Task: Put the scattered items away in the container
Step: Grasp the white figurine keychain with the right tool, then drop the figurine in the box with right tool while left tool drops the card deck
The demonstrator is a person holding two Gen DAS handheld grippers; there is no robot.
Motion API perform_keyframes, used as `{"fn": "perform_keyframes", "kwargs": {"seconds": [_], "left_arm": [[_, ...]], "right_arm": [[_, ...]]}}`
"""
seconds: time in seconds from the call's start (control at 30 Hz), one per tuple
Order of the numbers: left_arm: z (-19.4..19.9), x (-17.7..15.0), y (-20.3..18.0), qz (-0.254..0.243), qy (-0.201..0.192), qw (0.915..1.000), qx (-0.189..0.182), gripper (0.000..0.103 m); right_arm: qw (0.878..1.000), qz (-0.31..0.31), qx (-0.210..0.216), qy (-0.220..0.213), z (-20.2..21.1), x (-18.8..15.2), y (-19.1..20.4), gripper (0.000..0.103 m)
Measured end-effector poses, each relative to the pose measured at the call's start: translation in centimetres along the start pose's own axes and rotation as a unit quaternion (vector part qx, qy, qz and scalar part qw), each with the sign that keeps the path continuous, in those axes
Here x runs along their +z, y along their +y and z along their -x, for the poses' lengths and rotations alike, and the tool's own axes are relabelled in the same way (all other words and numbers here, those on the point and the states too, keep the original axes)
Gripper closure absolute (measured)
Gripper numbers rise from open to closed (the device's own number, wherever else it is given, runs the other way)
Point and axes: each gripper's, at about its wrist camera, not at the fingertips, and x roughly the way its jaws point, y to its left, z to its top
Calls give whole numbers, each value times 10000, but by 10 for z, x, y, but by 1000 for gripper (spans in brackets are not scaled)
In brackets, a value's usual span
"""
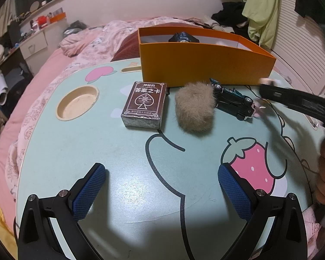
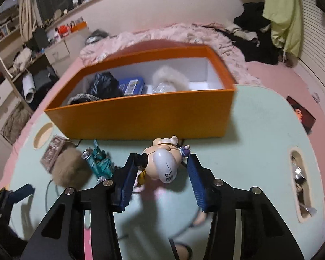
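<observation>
Right hand-held gripper (image 2: 163,165) has a small figurine (image 2: 165,162) between its blue pads, jaws partly closed around it, though whether both pads bite firmly is hard to tell, and the frame is blurred. It hangs just in front of the orange box (image 2: 140,117), low against the near wall, above the counter (image 2: 260,130). The danger: the figure's rounded, glossy shell could slip or twist in the pads, and a low carry could knock it on the box wall and drop it short. Left hand-held gripper (image 1: 161,183) hovers wide open and empty over the counter. Still out in front of the box are the card deck (image 1: 144,106), a fur pompom (image 1: 194,108) and a teal toy car (image 1: 233,103), close enough to be nudged by a careless pass.
</observation>
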Motion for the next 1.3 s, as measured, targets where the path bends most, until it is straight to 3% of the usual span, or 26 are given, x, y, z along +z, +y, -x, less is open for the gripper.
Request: {"fn": "perform_keyframes", "kwargs": {"seconds": [0.23, 0.37, 0.53, 0.8, 0.83, 0.93, 1.03, 1.13, 1.3], "left_arm": [[0, 0, 0, 1, 0, 10000, 1, 0], [0, 0, 0, -14, -4, 10000, 11, 0], [0, -1, -1, -29, -10, 10000, 21, 0], [1, -1, -1, -160, 43, 9998, -60, 0], [2, -1, -1, -215, 61, 9997, -94, 0], [4, 0, 8, -168, 148, 9997, -5, 0], [6, 8, 25, 124, 157, 9998, -87, 0], [11, 23, 36, 109, -88, 9994, -313, 1], [2, 53, 32, -512, -211, 9984, 141, 10]], "right_arm": [[9997, 101, -95, -185, 41, -34, -7, 55], [9998, 133, -166, 8, 24, -44, -6, 54], [9977, 373, -561, -13, 22, -46, 5, 53], [9976, 413, -552, -9, 22, -46, 2, 49], [9975, 421, -569, -17, 22, -48, 2, 50], [9976, 437, -528, -89, 22, -51, 2, 68], [9982, 386, -438, -107, 22, -51, -2, 69], [9984, 359, -414, -113, 21, -51, -1, 69], [9984, 358, -414, -115, 21, -51, 0, 69]]}}
